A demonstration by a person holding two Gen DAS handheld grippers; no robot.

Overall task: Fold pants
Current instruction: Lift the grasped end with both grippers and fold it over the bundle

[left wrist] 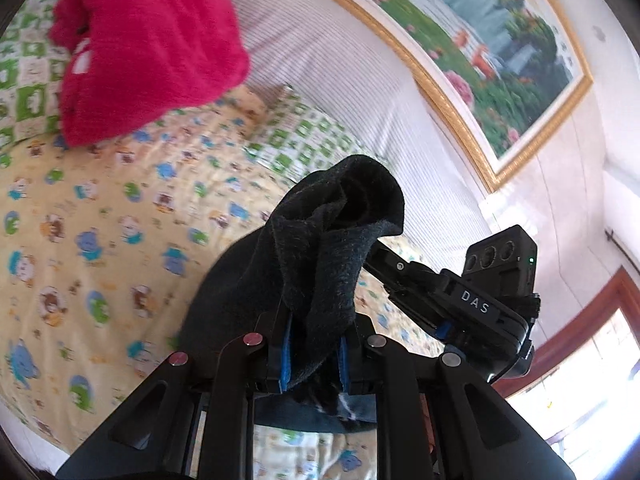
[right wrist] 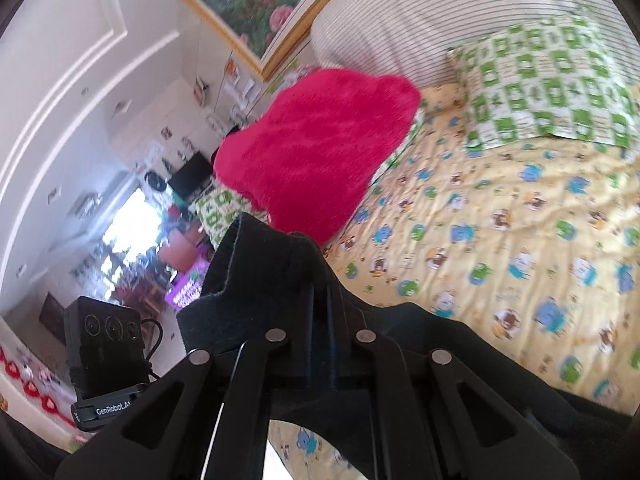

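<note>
The pants (left wrist: 320,256) are dark, almost black fleece. My left gripper (left wrist: 314,356) is shut on a bunched edge of them, the cloth rising above the blue pads and draping down to the left. My right gripper (right wrist: 320,312) is shut on another edge of the pants (right wrist: 260,272), which stands up stiffly above the fingers and hangs down to the right. Both grippers hold the pants in the air above the bed. The right gripper's body shows in the left wrist view (left wrist: 472,300); the left gripper's body shows in the right wrist view (right wrist: 104,360).
Below lies a yellow bedsheet (left wrist: 100,240) with cartoon animals. A bright pink plush cushion (left wrist: 148,48) and green-checked pillows (right wrist: 552,84) rest by the striped headboard (left wrist: 340,68). A framed landscape painting (left wrist: 480,40) hangs above.
</note>
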